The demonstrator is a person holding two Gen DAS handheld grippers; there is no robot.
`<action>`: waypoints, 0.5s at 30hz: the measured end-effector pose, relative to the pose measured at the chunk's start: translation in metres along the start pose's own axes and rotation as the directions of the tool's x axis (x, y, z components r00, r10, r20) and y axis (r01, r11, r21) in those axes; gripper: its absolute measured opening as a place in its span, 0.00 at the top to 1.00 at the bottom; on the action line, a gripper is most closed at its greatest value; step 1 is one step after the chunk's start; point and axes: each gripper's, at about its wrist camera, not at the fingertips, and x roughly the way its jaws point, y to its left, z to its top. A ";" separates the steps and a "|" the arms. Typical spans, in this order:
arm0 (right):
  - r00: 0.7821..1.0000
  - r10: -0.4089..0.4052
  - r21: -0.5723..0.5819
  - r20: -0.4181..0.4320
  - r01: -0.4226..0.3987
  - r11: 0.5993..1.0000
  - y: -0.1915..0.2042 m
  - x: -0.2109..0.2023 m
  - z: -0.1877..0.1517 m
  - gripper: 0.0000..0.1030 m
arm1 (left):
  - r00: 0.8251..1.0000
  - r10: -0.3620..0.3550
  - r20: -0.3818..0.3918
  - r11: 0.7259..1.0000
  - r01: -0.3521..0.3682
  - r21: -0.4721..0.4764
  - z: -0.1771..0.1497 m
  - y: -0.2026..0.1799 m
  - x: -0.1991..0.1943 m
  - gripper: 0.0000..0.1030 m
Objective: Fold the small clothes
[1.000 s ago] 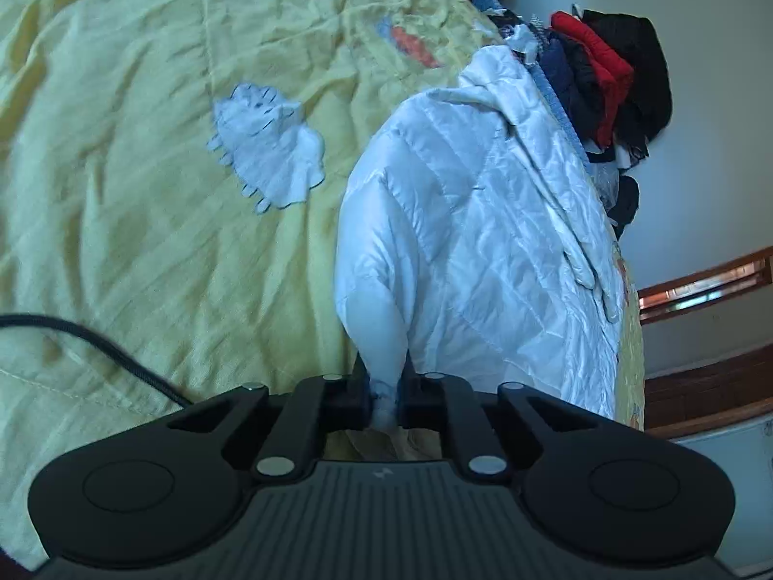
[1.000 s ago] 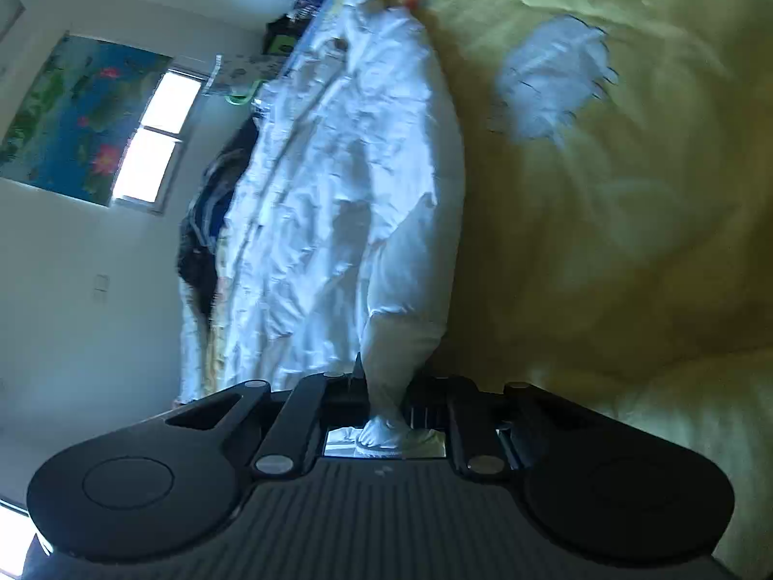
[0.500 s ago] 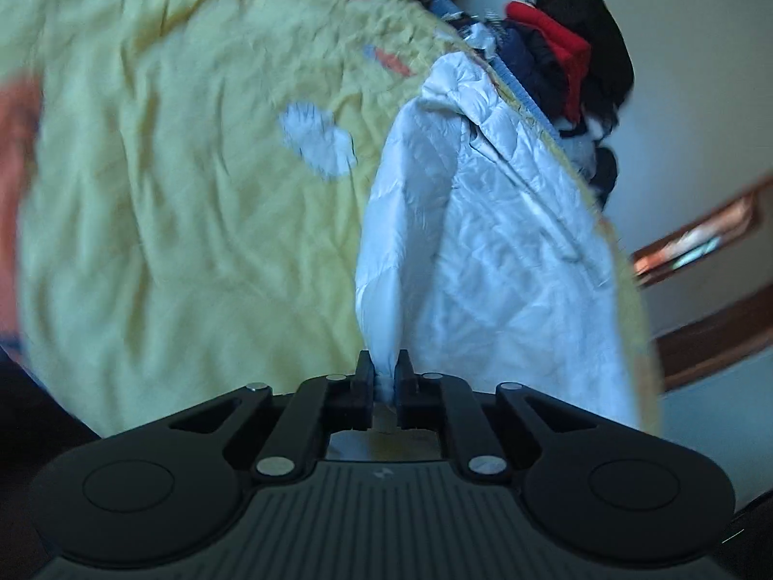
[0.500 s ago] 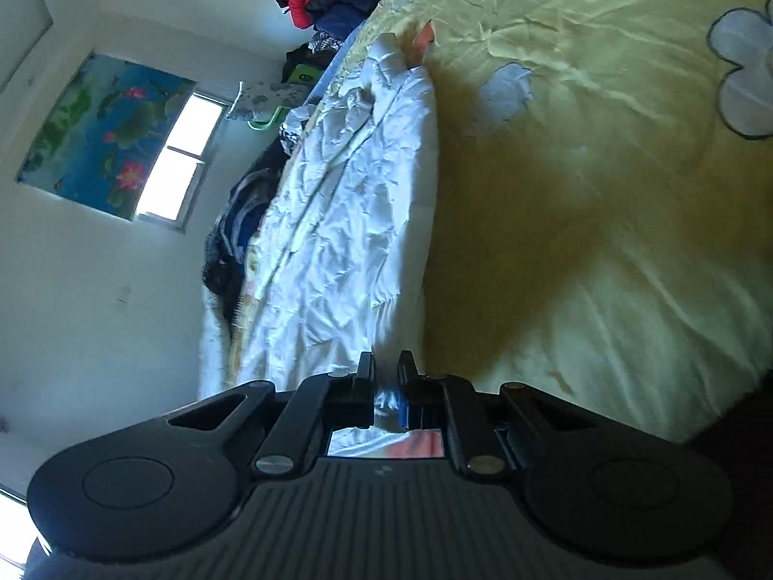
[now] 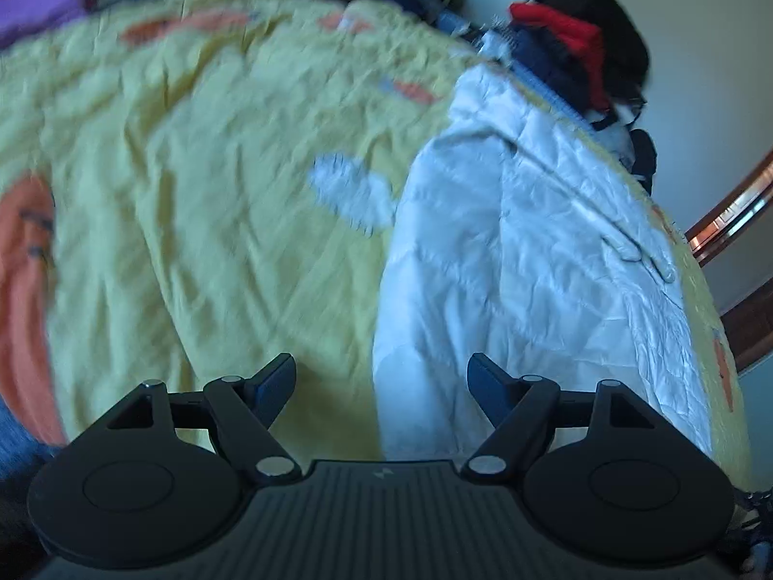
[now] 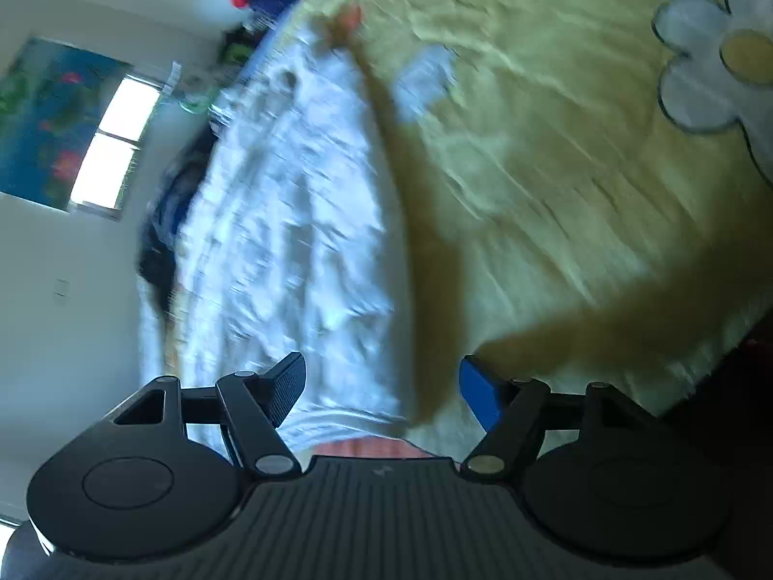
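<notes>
A small white quilted jacket (image 5: 522,266) lies flat on the yellow bedspread (image 5: 193,193); it also shows in the right wrist view (image 6: 290,241), blurred. My left gripper (image 5: 381,382) is open and empty, with the jacket's near edge between and just beyond its fingers. My right gripper (image 6: 381,382) is open and empty, over the jacket's near edge, with the bedspread (image 6: 555,169) to its right.
A heap of dark and red clothes (image 5: 579,43) sits at the far end of the bed. A window (image 6: 116,145) and a picture (image 6: 34,111) are on the wall. A wooden frame (image 5: 724,222) stands beyond the bed's right side.
Both grippers have opened and let go of the jacket's edge, which now lies on the bed. Both cameras have pulled back and the views are blurred with motion.
</notes>
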 end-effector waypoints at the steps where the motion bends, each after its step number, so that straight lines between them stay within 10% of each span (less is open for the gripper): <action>1: 1.000 0.013 0.002 -0.013 -0.013 1.000 0.003 0.004 0.000 0.31 | 1.000 -0.021 -0.012 1.000 0.021 -0.016 0.000 0.000 0.004 0.24; 10: 0.987 0.144 0.132 -0.078 -0.132 0.982 0.001 0.034 0.005 0.32 | 0.984 -0.158 -0.085 0.982 0.147 -0.121 0.001 -0.002 0.017 0.25; 15: 0.977 0.195 0.174 -0.086 -0.177 0.969 -0.004 0.039 0.000 0.32 | 0.973 -0.172 -0.151 0.982 0.158 -0.100 0.003 -0.014 0.026 0.43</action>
